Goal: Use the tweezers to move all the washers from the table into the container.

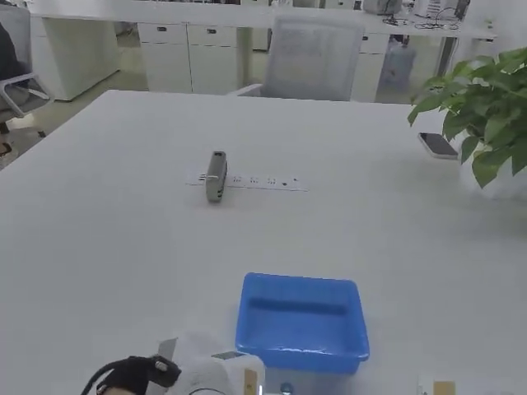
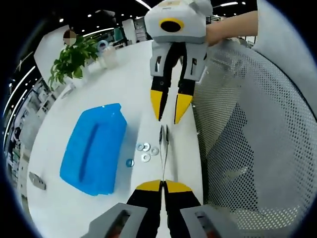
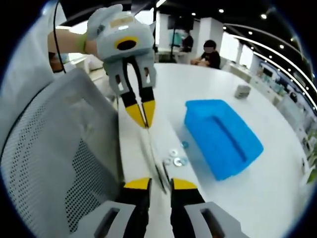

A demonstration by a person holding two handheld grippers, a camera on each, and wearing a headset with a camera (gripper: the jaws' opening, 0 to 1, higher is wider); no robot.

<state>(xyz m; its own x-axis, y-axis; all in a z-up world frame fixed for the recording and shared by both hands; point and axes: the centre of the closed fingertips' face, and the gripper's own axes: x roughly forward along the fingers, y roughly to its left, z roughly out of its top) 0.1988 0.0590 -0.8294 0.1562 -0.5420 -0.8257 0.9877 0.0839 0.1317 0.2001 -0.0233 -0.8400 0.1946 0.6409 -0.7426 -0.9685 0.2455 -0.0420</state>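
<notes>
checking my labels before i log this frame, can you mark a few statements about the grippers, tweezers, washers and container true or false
1. The washers lie on the table beside the blue container. True.
2. The left gripper is open. False: its jaws are shut on the tweezers.
3. The right gripper has its jaws apart. True.
4. The blue container holds several washers. False: its inside looks bare in the head view, and the washers are on the table.
5. A leafy plant stands at the table's right side in the head view. True.
</notes>
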